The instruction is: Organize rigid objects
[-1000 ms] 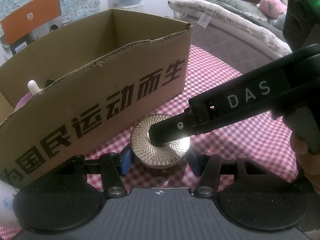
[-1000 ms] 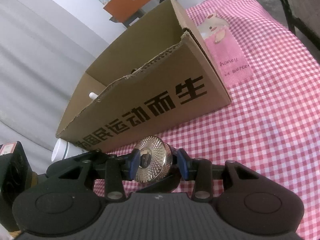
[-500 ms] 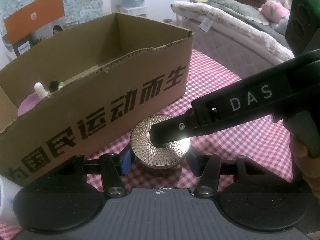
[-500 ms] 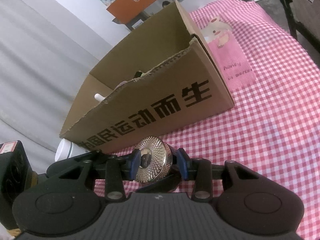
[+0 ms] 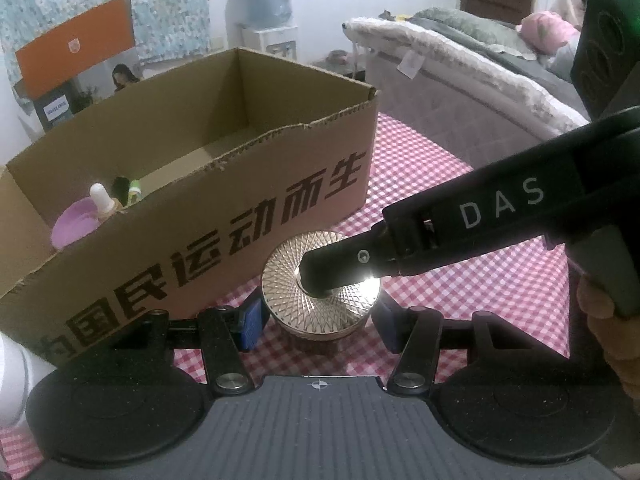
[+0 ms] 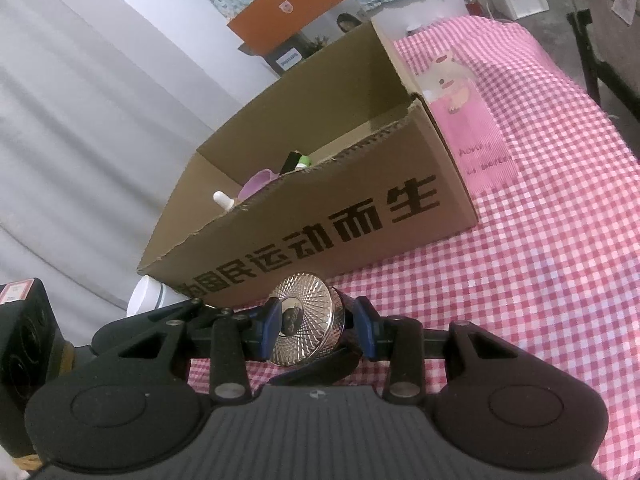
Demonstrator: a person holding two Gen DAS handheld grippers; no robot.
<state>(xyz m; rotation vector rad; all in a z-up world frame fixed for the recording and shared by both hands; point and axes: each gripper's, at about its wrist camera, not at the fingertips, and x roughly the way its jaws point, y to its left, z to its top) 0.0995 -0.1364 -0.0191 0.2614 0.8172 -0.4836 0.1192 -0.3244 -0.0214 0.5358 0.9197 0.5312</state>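
Note:
A round jar with a gold patterned lid (image 5: 320, 284) is held above the pink checked cloth, in front of the cardboard box (image 5: 224, 216). My left gripper (image 5: 316, 316) has its blue pads on both sides of the jar. My right gripper (image 6: 316, 324) is shut on the same jar's lid (image 6: 306, 318), top and bottom; one of its fingers (image 5: 460, 236) lies across the lid in the left wrist view. The box (image 6: 320, 216) holds a purple bowl (image 5: 76, 226), a white-tipped bottle (image 5: 102, 202) and other small items.
A white cup (image 6: 146, 296) lies beside the box's left end. A pink cartoon patch (image 6: 468, 120) is on the cloth (image 6: 560, 240) right of the box. A bed (image 5: 460, 68) stands beyond the table, with a water dispenser (image 5: 268, 12) behind.
Both grippers and the jar have risen together; I now see further into the box over its front wall. The grip on the jar is unchanged.

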